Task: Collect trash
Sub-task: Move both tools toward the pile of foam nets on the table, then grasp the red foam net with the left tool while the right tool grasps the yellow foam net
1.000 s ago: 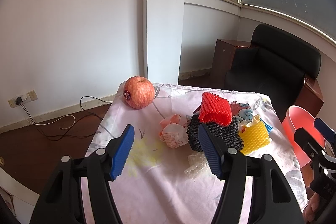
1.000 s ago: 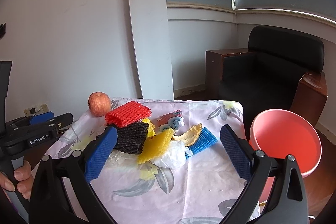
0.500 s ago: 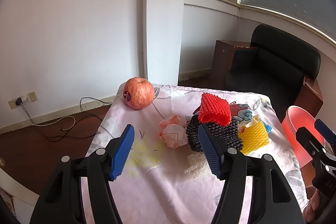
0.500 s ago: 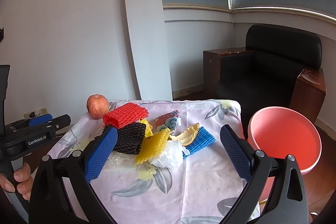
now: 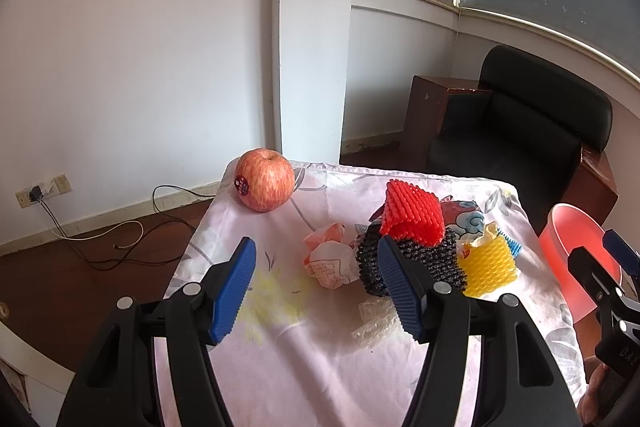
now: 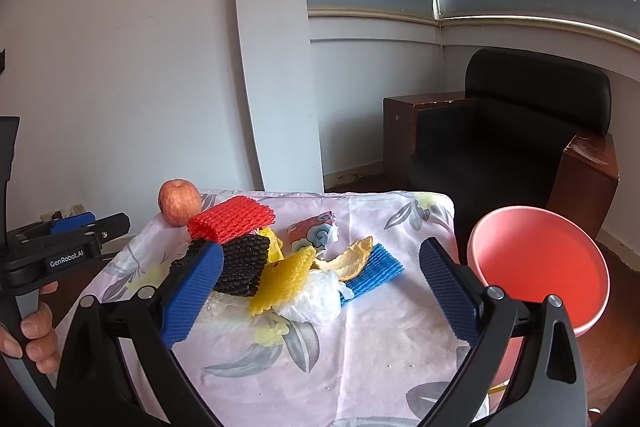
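Observation:
A heap of trash lies on the floral tablecloth (image 6: 360, 339): red foam net (image 6: 230, 219) (image 5: 412, 213) on top of a black foam net (image 6: 240, 267) (image 5: 412, 259), a yellow net (image 6: 282, 279) (image 5: 486, 267), a blue net (image 6: 372, 273), a peel (image 6: 348, 259), a white plastic bag (image 6: 316, 299), a printed wrapper (image 6: 314, 231) and crumpled paper (image 5: 330, 261). My left gripper (image 5: 316, 285) hovers open just in front of the paper and black net. My right gripper (image 6: 318, 297) hangs open in front of the heap, empty.
A red apple (image 5: 264, 185) (image 6: 179, 201) sits at the table's far left corner. A pink bin (image 6: 536, 267) (image 5: 576, 259) stands off the table's right edge. A black armchair (image 6: 508, 131) and wooden side tables are behind. Cables (image 5: 120, 239) lie on the floor at left.
The right wrist view has shifted a little, with the heap and bin sitting slightly lower and nearer. The left gripper has barely moved. Both stay open.

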The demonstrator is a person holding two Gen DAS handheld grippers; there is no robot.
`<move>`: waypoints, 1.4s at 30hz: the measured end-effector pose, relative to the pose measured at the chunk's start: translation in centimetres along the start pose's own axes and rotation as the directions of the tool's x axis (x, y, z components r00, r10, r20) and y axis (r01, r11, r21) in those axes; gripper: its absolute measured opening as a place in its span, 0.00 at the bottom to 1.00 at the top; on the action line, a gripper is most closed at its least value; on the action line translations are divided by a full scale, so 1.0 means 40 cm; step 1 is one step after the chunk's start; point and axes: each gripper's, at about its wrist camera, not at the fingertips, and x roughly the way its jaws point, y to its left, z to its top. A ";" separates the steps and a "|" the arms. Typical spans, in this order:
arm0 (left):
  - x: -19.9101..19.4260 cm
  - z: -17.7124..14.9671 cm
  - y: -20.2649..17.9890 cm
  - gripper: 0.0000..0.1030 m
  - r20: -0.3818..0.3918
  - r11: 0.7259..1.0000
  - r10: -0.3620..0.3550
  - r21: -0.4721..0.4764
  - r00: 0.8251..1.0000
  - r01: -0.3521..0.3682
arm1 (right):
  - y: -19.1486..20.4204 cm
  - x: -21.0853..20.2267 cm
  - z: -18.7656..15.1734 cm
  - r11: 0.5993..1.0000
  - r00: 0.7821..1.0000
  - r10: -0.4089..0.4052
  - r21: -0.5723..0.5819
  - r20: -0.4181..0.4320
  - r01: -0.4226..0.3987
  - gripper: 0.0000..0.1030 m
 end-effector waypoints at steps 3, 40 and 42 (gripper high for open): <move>0.012 0.008 0.001 0.61 -0.004 1.000 0.004 -0.003 1.000 -0.004 | -0.003 0.009 0.004 1.000 1.000 0.002 -0.007 -0.008 -0.002 0.96; 0.058 0.053 -0.043 0.60 -0.017 0.954 -0.293 0.057 0.956 0.293 | -0.093 0.107 0.000 0.996 0.990 0.058 0.073 -0.132 -0.048 0.80; 0.082 0.054 -0.062 0.57 -0.031 0.953 -0.293 0.071 0.956 0.295 | -0.085 0.110 -0.002 0.996 0.988 0.074 0.064 -0.136 -0.066 0.79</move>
